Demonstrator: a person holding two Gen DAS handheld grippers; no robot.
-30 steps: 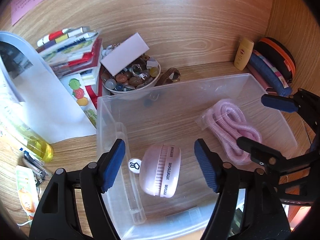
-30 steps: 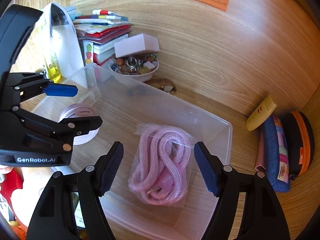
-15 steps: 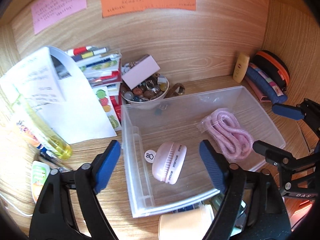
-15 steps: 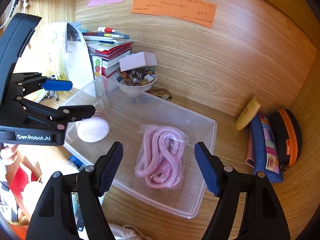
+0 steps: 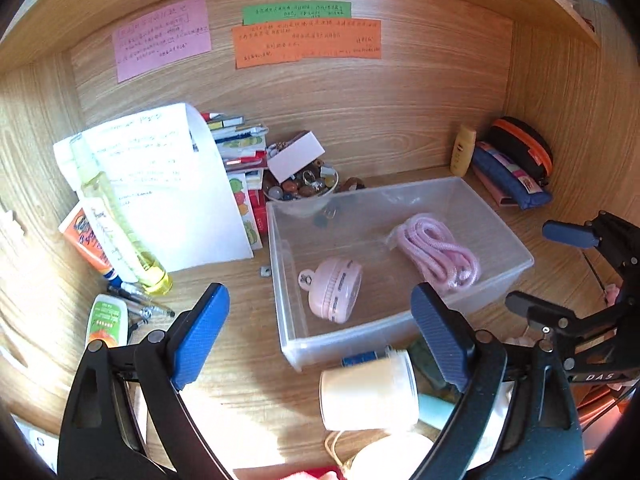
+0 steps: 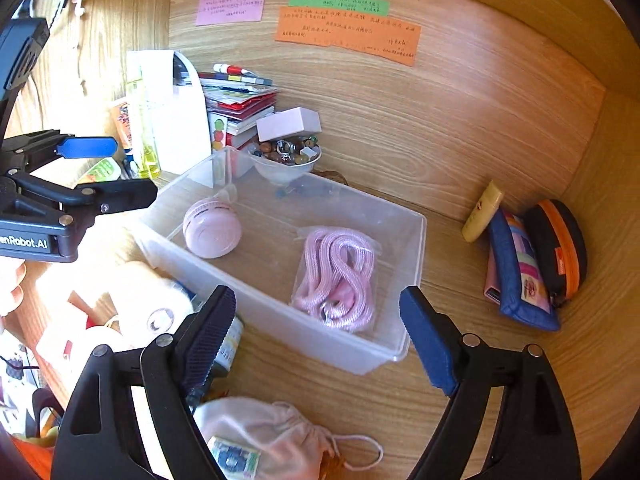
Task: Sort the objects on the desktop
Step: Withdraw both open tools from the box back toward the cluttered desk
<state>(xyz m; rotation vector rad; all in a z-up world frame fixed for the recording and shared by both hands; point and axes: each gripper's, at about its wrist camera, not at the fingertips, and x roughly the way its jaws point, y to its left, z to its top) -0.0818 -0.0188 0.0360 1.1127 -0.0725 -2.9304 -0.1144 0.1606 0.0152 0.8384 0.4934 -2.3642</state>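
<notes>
On the wooden desk (image 5: 248, 384), both hand-held grippers, opening and empty, hover near the clear bin (image 5: 516, 276).

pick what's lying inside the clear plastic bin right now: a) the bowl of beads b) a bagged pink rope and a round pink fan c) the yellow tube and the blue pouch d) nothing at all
B: the clear plastic bin holds the bagged pink rope and the round pink fan, lying apart on its floor; the bowl of beads sits behind it, outside.
</notes>
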